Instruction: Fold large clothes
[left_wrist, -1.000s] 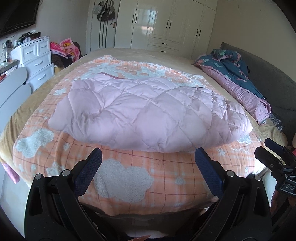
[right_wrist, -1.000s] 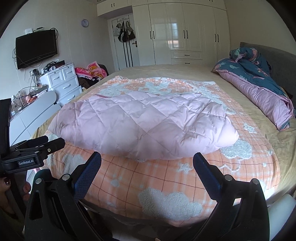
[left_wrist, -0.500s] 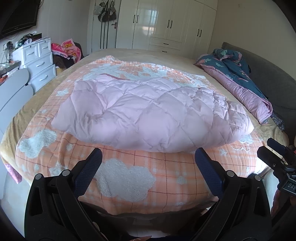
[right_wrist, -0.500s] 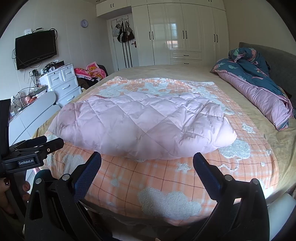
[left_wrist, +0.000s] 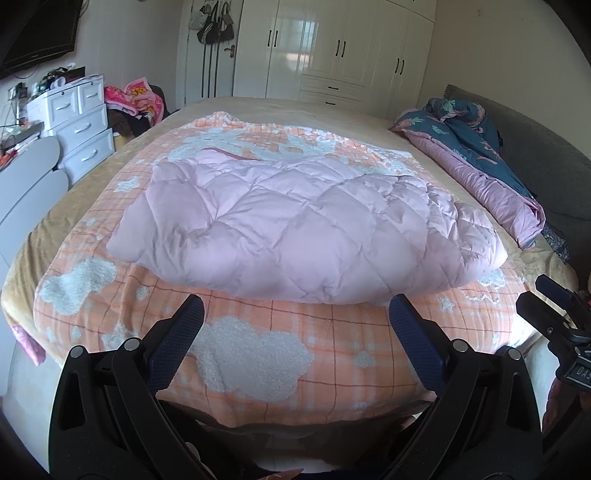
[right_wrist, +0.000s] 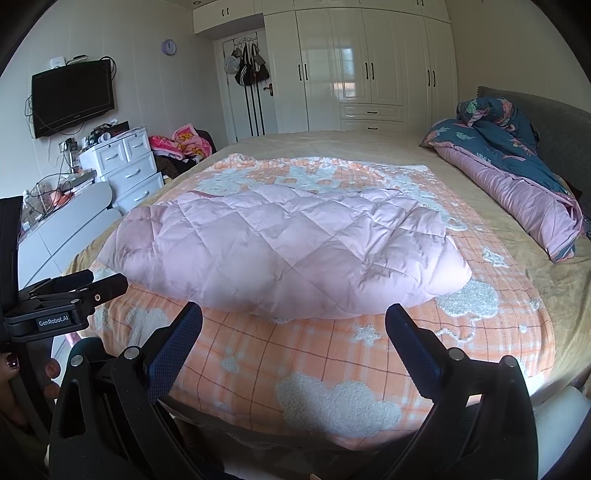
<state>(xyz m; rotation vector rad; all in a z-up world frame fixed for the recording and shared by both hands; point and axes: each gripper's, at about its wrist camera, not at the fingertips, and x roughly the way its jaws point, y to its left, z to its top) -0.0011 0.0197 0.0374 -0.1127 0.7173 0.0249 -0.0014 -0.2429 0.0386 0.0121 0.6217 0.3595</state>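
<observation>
Pink quilted coat (left_wrist: 306, 229), puffy, folded on bed's (left_wrist: 55, 206) orange checked fleece blanket (left_wrist: 258, 354); white wardrobe (right_wrist: 354, 66) beyond bed; left tongs (left_wrist: 295, 332) and right tongs (right_wrist: 293, 332) apart, empty.

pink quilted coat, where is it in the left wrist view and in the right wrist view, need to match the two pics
Left wrist view: the pink quilted coat lies mid-frame on the orange plaid blanket, beyond the open left tongs.
Right wrist view: the coat lies centre, slightly left, beyond the open right tongs.
Shared landmark: the white wardrobe on the far wall.
</observation>
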